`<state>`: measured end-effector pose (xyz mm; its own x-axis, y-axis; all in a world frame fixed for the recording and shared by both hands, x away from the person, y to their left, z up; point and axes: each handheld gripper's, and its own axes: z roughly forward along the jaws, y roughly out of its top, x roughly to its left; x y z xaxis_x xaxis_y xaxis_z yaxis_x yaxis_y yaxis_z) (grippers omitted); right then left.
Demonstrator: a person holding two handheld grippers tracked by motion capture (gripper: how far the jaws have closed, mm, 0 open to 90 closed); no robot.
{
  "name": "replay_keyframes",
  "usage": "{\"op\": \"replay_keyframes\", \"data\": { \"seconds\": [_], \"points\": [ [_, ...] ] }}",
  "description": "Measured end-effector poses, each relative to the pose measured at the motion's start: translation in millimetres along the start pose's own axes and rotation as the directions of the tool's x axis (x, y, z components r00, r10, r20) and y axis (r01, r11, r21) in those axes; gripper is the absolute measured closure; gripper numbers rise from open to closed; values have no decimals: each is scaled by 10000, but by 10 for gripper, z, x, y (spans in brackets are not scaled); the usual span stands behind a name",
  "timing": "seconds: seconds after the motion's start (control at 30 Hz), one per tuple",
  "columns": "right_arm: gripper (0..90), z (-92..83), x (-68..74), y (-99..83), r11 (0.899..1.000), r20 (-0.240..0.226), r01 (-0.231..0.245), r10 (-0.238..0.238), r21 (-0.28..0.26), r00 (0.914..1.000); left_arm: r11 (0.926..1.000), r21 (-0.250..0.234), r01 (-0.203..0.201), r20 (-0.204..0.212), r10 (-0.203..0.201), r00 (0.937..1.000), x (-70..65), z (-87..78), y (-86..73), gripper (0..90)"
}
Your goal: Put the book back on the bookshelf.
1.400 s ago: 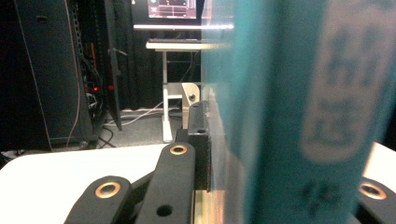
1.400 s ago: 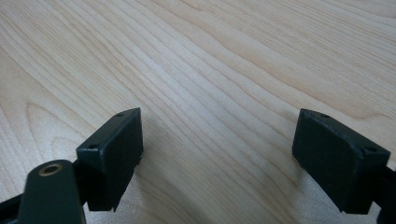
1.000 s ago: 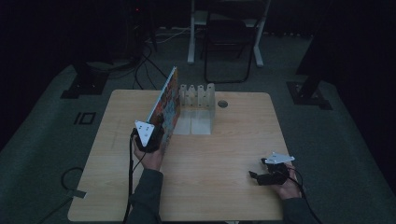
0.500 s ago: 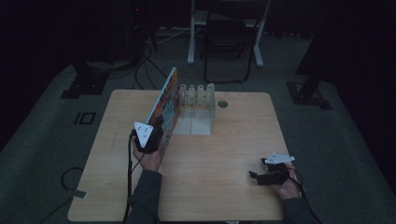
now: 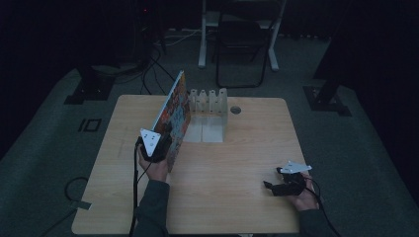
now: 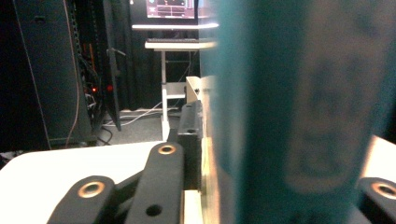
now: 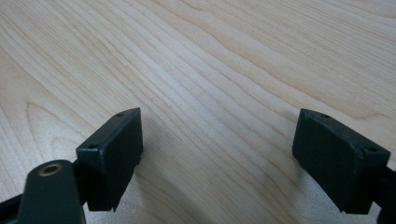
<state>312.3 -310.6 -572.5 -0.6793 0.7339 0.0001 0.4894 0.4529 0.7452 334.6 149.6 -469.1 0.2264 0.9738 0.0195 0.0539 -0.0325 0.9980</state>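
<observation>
- The book (image 5: pixel 174 116) is standing on edge on the bench (image 5: pixel 237 163), against the white rack (image 5: pixel 210 101), unmoved since earlier.
- The left hand-held gripper (image 5: pixel 165 143) has just been loosening around it; its pads seem barely touching.
- The right hand-held gripper (image 7: pixel 217 154) is resting spread apart, empty.

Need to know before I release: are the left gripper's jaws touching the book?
Cannot tell. In the left gripper view the book stands between the jaws of the left gripper, which have just been opening, but blur hides the pad edge.
</observation>
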Motion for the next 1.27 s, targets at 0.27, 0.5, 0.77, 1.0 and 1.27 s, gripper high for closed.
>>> {"op": "replay_keyframes", "data": {
  "seconds": [0.27, 0.5, 0.77, 1.0, 1.27],
  "points": [
    [159, 0, 0, 0, 10000, -2, -7, 7, 4, 10000, 10000, 82, -41, 233, 39, 9997, -2, 6, -33, 624],
    [159, 0, 0, 0, 10000, -3, -2, 2, 5, 10000, 10000, 53, 30, 249, -31, 9997, 27, -16, -25, 530],
    [159, 0, 0, 0, 10000, -3, -4, 4, 5, 10000, 9999, 85, 89, 399, -92, 9992, 49, -37, -21, 425],
    [158, 0, -1, 0, 10000, -6, 12, -12, 1, 10000, 9993, -18, 366, 343, -366, 9987, 91, -71, -35, 328],
    [158, 0, 0, 0, 10000, -9, -1, 1, 6, 10000, 9992, 10, 394, 403, -394, 9984, 100, -71, -52, 291]
  ]
}}
